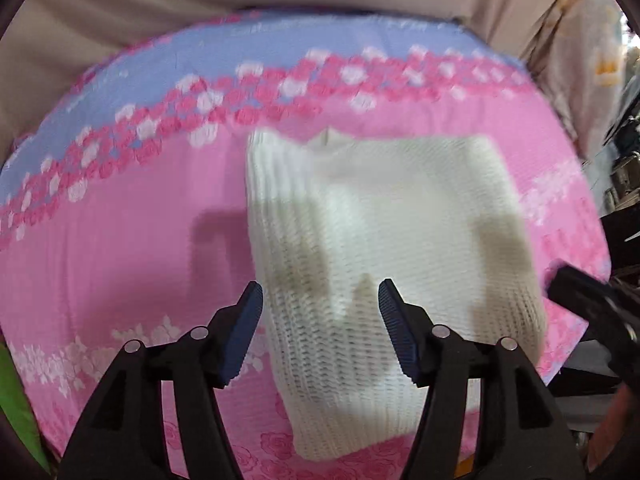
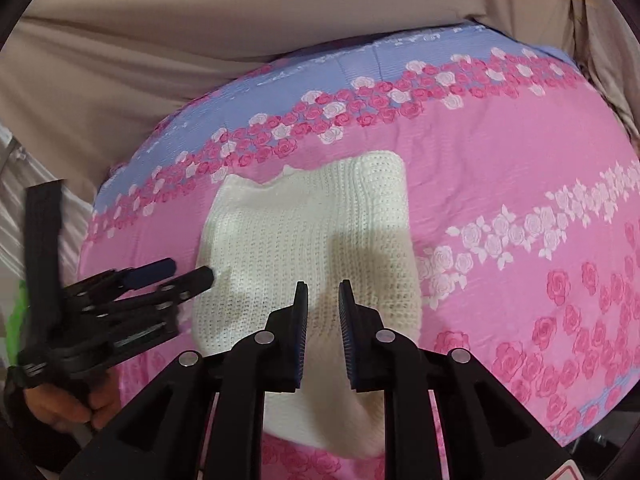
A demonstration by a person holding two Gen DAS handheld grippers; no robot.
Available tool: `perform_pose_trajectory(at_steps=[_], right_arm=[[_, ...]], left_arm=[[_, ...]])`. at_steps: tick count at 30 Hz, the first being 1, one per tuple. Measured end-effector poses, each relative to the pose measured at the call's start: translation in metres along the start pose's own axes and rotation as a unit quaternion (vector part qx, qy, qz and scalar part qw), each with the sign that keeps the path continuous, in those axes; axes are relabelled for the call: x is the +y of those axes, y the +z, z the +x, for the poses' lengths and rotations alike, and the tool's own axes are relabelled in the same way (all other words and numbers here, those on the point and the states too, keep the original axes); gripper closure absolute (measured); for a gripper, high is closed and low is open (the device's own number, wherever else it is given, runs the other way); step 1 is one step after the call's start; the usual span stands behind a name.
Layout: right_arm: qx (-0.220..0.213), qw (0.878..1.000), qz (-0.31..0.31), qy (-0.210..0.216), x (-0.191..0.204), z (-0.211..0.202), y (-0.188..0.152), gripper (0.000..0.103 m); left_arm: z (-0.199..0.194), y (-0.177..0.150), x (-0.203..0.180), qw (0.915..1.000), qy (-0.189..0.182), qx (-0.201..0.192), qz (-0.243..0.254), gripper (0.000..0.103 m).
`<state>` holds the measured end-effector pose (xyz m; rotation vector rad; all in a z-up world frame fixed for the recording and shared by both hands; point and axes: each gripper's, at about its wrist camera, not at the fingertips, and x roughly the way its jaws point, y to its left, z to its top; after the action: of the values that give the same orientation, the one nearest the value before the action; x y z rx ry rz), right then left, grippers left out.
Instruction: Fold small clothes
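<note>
On the pink floral bedsheet (image 2: 500, 168), near its middle: one white knit garment (image 2: 312, 232), folded into a rough rectangle, lying flat, notched neckline at the far edge. Same garment (image 1: 380, 208) seen from the left wrist, ribbed edge along its left side, picture blurred. Sheet (image 1: 120, 240) pink over most of its width, a lilac-blue band at the far side, rows of dark pink and white roses between the two colours.

Left gripper (image 1: 320, 300): above the near half of the garment, pointing steeply down. Fingers (image 1: 248, 320) moderately wide, blue ribbed pads facing each other, nothing held between them; knit visible through the gap, pads clear of the cloth. Same gripper (image 2: 188, 274) seen from the right wrist at the garment's left edge, tips just over the knit border, gripped from below by a hand (image 2: 60, 404).

Right gripper (image 2: 323, 300): above the near middle of the garment, also pointing down. Fingers (image 2: 300, 320) narrow, a slim gap left, no cloth pinched; white knit showing through the gap below. Contact with the garment not evident. Tip of this gripper (image 1: 576, 292) at the right rim of the left view, blurred, beside the garment's right edge.

Beyond the sheet: beige cloth (image 2: 200, 40), creased.
</note>
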<state>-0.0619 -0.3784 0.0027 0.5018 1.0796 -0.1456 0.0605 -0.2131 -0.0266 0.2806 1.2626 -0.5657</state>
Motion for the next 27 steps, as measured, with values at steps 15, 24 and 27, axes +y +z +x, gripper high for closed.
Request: perform_pose_trajectory(at_steps=[15, 24, 27], right_arm=[[0.068, 0.995, -0.004, -0.067, -0.024, 0.079, -0.022, 0.101], [0.010, 0.997, 0.032, -0.072, -0.034, 0.027, -0.014, 0.071], [0.011, 0.996, 0.053, -0.065, -0.043, 0.042, -0.008, 0.073]], left_arm=[[0.019, -0.022, 0.003, 0.9997, 0.012, 0.016, -0.012, 0.034], [0.001, -0.026, -0.009, 0.9999, -0.011, 0.007, -0.007, 0.033], [0.001, -0.025, -0.013, 1.0000, -0.003, 0.006, 0.001, 0.033]])
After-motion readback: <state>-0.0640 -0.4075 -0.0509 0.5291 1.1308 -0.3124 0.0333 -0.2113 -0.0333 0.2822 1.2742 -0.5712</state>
